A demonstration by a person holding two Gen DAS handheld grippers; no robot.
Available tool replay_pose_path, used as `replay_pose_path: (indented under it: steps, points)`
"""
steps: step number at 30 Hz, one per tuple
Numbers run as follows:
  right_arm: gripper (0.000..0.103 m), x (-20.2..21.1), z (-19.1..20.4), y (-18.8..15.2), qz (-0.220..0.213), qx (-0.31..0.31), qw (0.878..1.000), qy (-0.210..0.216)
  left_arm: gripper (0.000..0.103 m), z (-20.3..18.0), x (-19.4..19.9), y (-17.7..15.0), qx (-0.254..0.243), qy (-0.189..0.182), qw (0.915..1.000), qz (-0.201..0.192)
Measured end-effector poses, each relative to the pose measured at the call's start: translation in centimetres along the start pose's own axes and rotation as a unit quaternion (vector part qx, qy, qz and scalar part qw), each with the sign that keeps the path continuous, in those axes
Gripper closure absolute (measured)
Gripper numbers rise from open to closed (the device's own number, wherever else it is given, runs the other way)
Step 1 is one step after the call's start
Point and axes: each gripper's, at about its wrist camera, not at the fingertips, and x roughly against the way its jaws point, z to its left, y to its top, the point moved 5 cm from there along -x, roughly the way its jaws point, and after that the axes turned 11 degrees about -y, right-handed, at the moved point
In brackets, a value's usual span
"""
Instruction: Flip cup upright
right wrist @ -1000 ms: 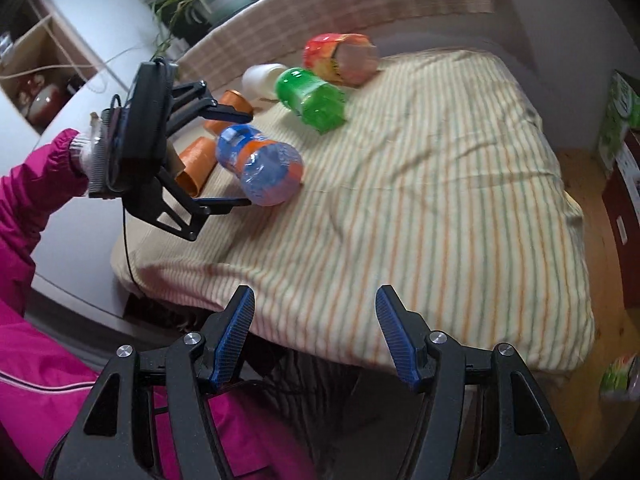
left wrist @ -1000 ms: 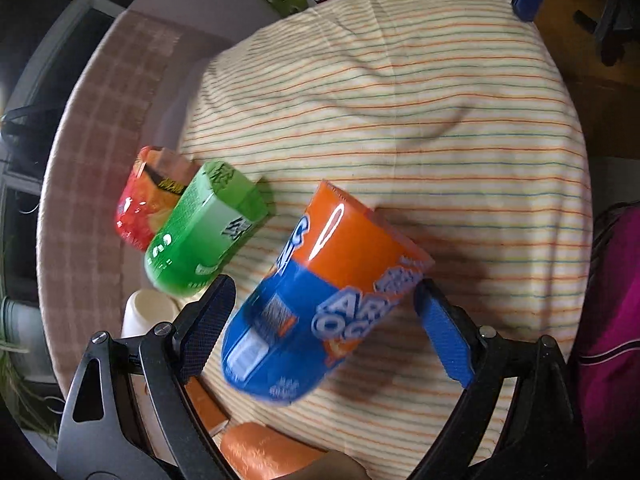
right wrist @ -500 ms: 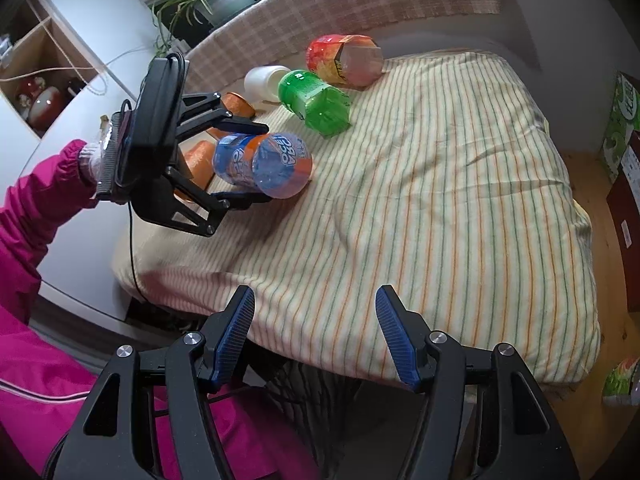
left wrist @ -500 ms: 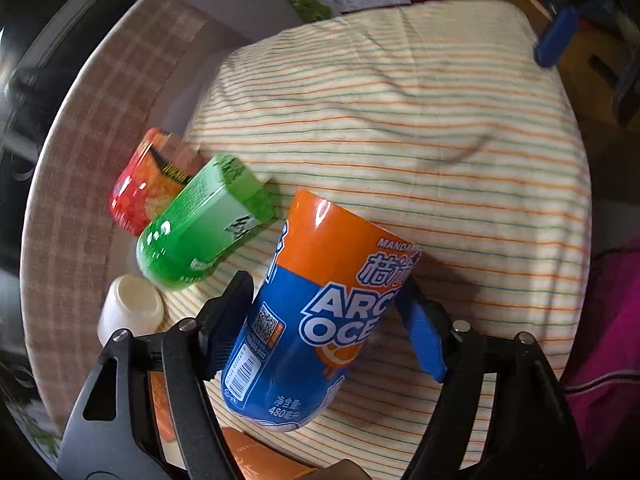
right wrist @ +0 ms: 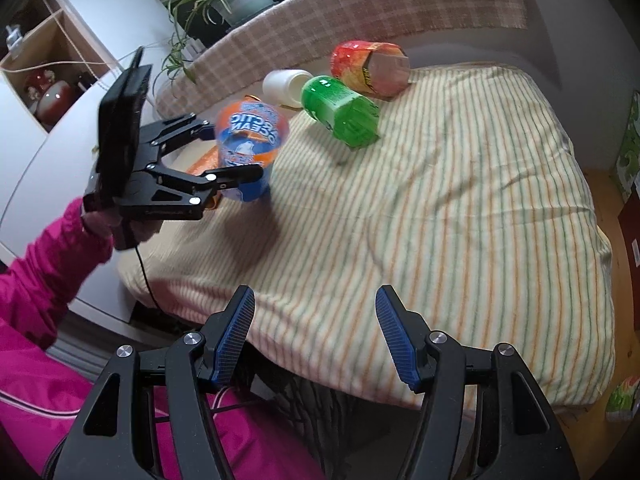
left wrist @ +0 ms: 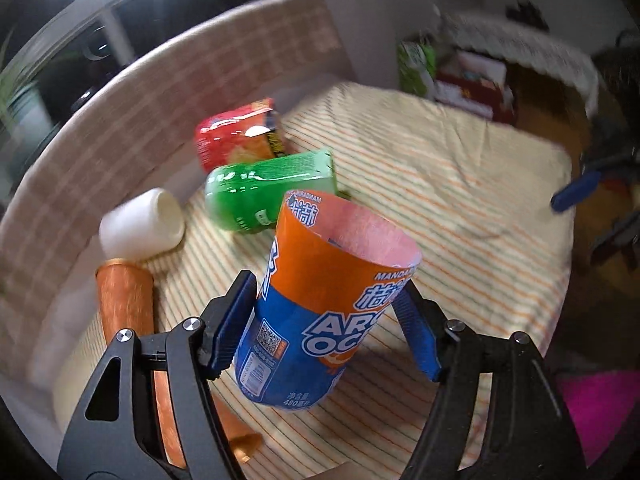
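Note:
My left gripper [left wrist: 328, 328] is shut on an orange and blue cup [left wrist: 320, 304]. The cup is nearly upright, its open mouth up and tilted a little away, held just above the striped cloth [left wrist: 460, 208]. In the right wrist view the same cup [right wrist: 250, 152] sits between the left gripper's fingers [right wrist: 224, 152] near the table's left edge. My right gripper [right wrist: 316, 336] is open and empty, above the near edge of the table.
A green cup [left wrist: 268, 192], a red cup [left wrist: 236, 140], a white cup [left wrist: 140, 224] and an orange cup [left wrist: 124, 300] lie on their sides at the left and back. A checked backrest [right wrist: 360, 4] runs behind. The cloth's right half [right wrist: 480, 200] is bare.
The left gripper has closed on the orange and blue cup, lifted it and turned it from lying on its side to nearly upright. The right gripper has stayed still.

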Motion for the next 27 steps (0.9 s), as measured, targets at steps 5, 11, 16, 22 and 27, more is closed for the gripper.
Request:
replay_pose_path:
  steps: [5, 11, 16, 22, 27]
  points:
    - [0.041, -0.8, 1.2, 0.5, -0.003, 0.005, 1.000, 0.006, 0.032, 1.0, 1.8, -1.5, 0.083, 0.013, 0.9943, -0.066]
    - [0.041, -1.4, 2.8, 1.3, -0.007, 0.018, 1.000, 0.005, 0.033, 2.8, 3.7, -3.0, 0.183, -0.002, 0.9755, -0.123]
    - [0.041, -1.7, 4.1, 1.6, -0.011, 0.030, 0.999, 0.005, 0.034, 3.0, 4.3, -3.8, 0.199, 0.015, 0.9701, -0.137]
    - [0.041, -2.0, 4.7, 1.6, -0.012, 0.029, 0.999, 0.006, 0.034, 2.8, 5.5, -4.0, 0.202, 0.021, 0.9670, -0.154]
    - [0.041, -2.2, 4.9, 1.7, -0.012, 0.027, 1.000, 0.002, 0.034, 2.3, 6.0, -4.0, 0.201, 0.020, 0.9657, -0.164]
